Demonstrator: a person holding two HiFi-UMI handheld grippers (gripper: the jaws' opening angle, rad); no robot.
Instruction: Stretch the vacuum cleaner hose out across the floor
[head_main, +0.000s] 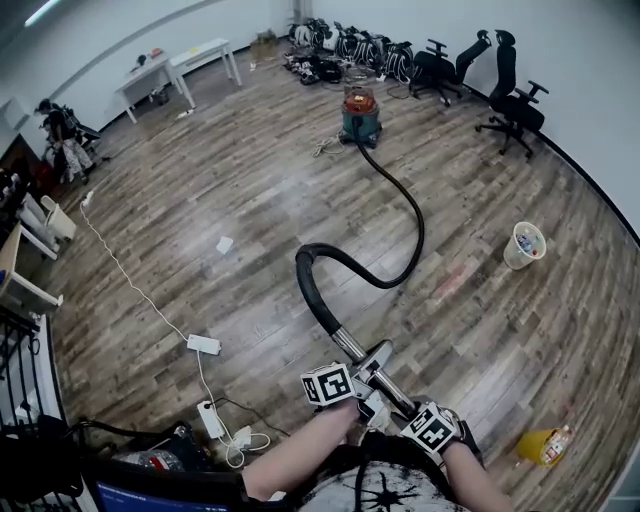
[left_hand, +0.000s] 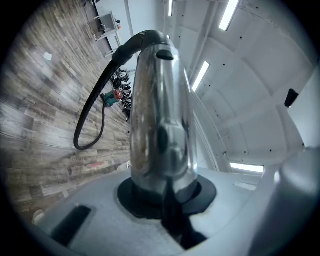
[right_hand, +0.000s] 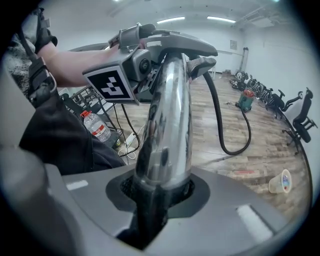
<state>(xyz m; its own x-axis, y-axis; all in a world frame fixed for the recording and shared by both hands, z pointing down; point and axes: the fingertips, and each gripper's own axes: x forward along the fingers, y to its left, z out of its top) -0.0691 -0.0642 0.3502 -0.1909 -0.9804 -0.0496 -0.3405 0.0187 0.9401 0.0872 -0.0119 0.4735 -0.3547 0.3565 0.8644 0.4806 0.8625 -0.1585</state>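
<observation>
Left gripper (head_main: 362, 378) and right gripper (head_main: 408, 412): fingers of both clamped on the chrome tube (head_main: 350, 345), left ahead of right. From the tube the black hose (head_main: 410, 205) curves over the wooden floor (head_main: 230, 170) to the vacuum cleaner (head_main: 360, 117) at the room's far side.

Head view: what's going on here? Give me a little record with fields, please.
room: wood floor, chairs and tables by the far walls
vacuum: stands at the far end
hose: black, runs from vacuum to tube in a loose bend, not straight
tube: shiny metal, gripped by both grippers
left gripper: shut on tube, nearer the hose
right gripper: shut on tube, nearer the person
loose items: cup, power strip
</observation>
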